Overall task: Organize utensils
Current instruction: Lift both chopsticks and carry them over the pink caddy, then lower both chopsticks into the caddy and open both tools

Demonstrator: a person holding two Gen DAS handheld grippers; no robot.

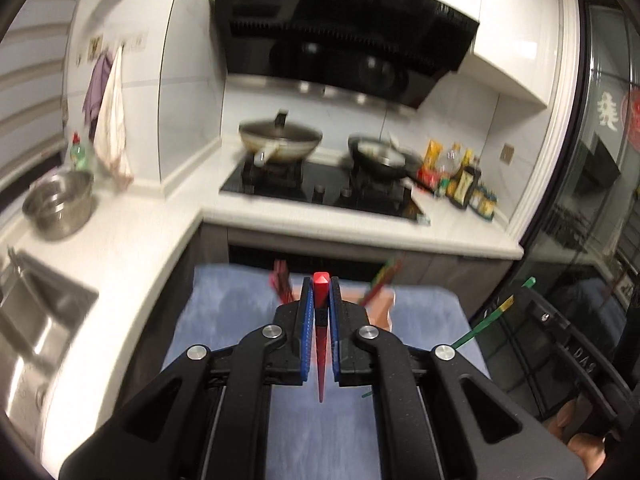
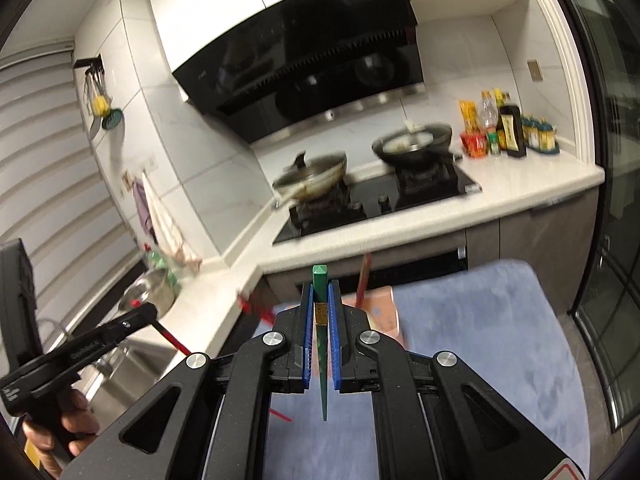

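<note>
My left gripper [image 1: 320, 285] is shut on a red chopstick [image 1: 321, 292], held upright above a table covered in blue cloth [image 1: 224, 312]. My right gripper [image 2: 320, 288] is shut on a green chopstick [image 2: 320, 280], also over the blue cloth [image 2: 480, 320]. A pink holder [image 1: 380, 306] stands on the cloth just beyond the left gripper, with red chopsticks [image 1: 280, 278] and a reddish-green stick [image 1: 384, 276] leaning in it. The holder also shows in the right wrist view [image 2: 384, 308]. The right gripper's green chopstick shows in the left view [image 1: 492, 314]. The left gripper shows at the left of the right view [image 2: 136, 314].
A white L-shaped counter [image 1: 132, 248] runs behind the table, with a steel sink [image 1: 36, 320], a steel bowl [image 1: 58, 204], a gas hob [image 1: 320, 190] with a wok [image 1: 280, 140] and a pan [image 1: 380, 156], and condiment bottles [image 1: 464, 178]. A glass door [image 1: 592, 200] is at the right.
</note>
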